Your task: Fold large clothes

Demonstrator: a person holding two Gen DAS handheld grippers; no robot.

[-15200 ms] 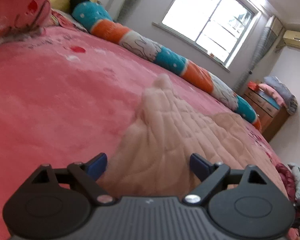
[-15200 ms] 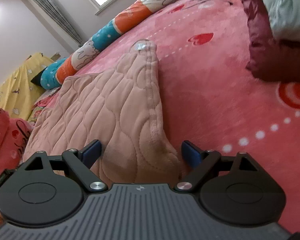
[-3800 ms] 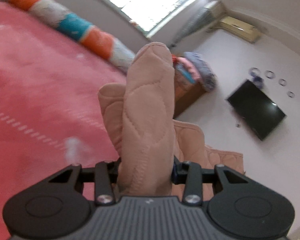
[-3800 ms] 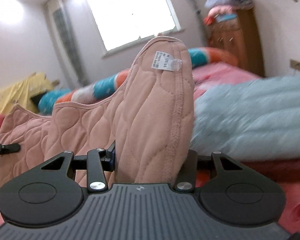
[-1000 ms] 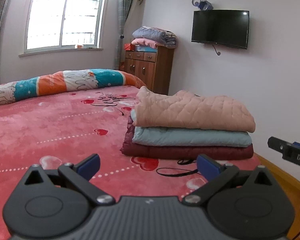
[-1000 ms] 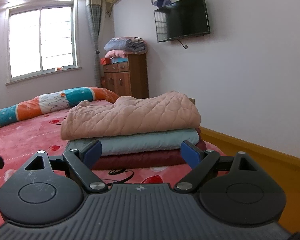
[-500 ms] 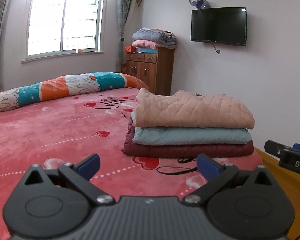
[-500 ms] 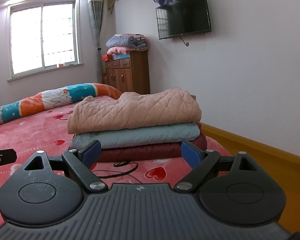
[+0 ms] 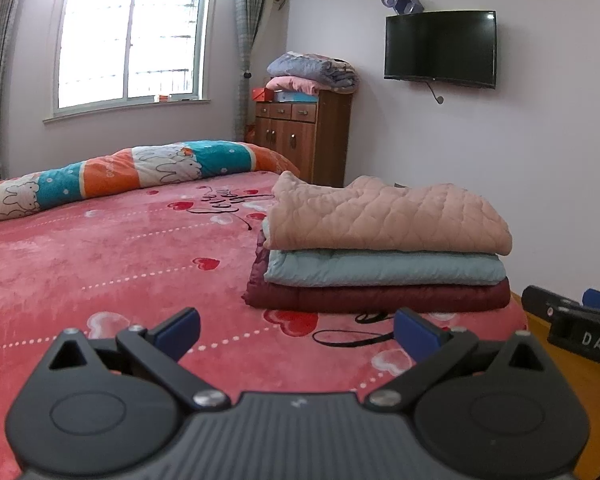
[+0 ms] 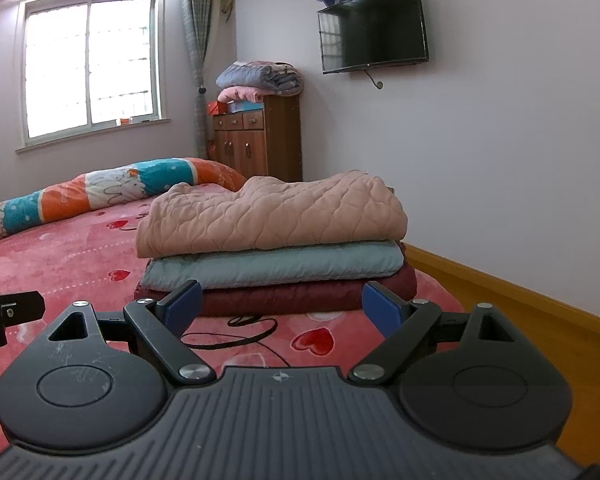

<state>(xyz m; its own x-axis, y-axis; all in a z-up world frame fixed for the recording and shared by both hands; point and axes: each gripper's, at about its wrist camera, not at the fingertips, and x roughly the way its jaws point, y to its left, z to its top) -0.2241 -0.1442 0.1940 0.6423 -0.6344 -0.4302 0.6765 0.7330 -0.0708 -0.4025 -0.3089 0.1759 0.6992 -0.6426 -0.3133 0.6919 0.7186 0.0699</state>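
A folded pink quilted garment (image 9: pixel 384 216) (image 10: pixel 272 212) tops a stack near the bed's corner, over a folded light blue piece (image 9: pixel 380 268) (image 10: pixel 272 266) and a dark red one (image 9: pixel 376 298) (image 10: pixel 284 298). My left gripper (image 9: pixel 296 330) is open and empty, held back from the stack above the red bedspread (image 9: pixel 100 256). In its own view, my right gripper (image 10: pixel 282 304) is likewise open and empty, facing the stack from a short distance. The right gripper's tip (image 9: pixel 572 320) shows at the left wrist view's right edge.
A long striped bolster (image 9: pixel 132 176) lies along the far side of the bed under the window. A wooden cabinet (image 9: pixel 304 136) with folded blankets on top stands by the wall. A television (image 9: pixel 440 48) hangs on the right wall. Wooden floor (image 10: pixel 540 320) lies right of the bed.
Both grippers have drawn slightly further back from the stack and stay open. Seconds earlier they were shut on the pink garment, which now lies folded on top.
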